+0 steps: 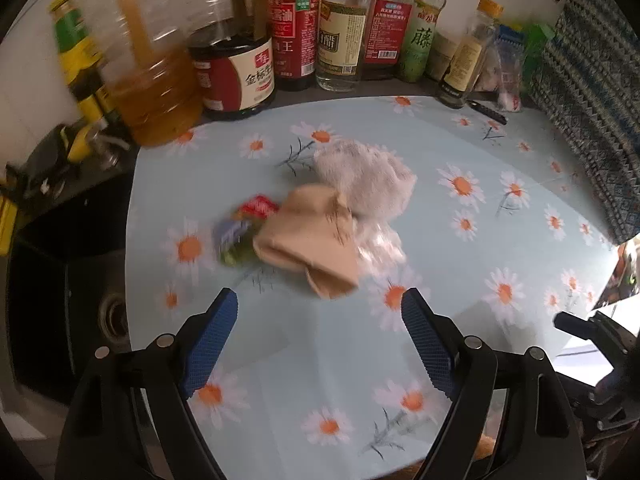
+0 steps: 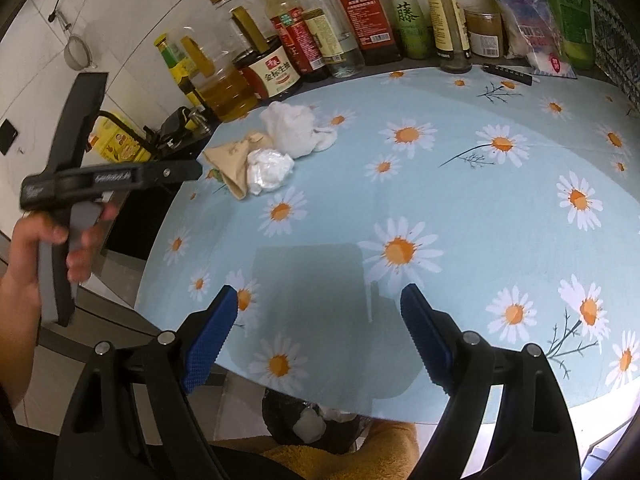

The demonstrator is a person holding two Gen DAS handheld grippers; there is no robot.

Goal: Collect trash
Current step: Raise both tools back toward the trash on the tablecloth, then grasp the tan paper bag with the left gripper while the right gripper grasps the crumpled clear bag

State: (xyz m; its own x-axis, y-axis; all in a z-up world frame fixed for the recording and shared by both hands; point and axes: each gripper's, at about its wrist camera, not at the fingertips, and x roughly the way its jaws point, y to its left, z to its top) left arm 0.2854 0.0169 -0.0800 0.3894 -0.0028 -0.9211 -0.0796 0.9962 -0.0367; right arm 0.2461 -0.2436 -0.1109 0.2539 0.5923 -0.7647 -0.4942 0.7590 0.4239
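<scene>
The left claw (image 1: 318, 312) stands open above the daisy-patterned worktop (image 1: 500, 216), with nothing between its blue pads. Just beyond its tips lies the trash, bunched together towards the far left of the worktop: a beige paper scrap (image 1: 308, 236), a grey-white crumpled tissue (image 1: 368, 180) touching it on the far side, a crumpled clear plastic wad (image 1: 380, 246) to its right, and a colourful wrapper (image 1: 244, 228) tucked against its left edge, blurred in this view.

The right claw (image 2: 316, 314) is also open and empty, hanging over the near edge of the worktop, well apart from the pile. From its view the left claw's black body crosses the left side, held in the person's left hand (image 2: 44, 248). Below the near edge of the worktop sits a dark bin (image 2: 316, 424) with something white in it. A row of sauce and oil bottles (image 2: 340, 28) lines the far edge.
</scene>
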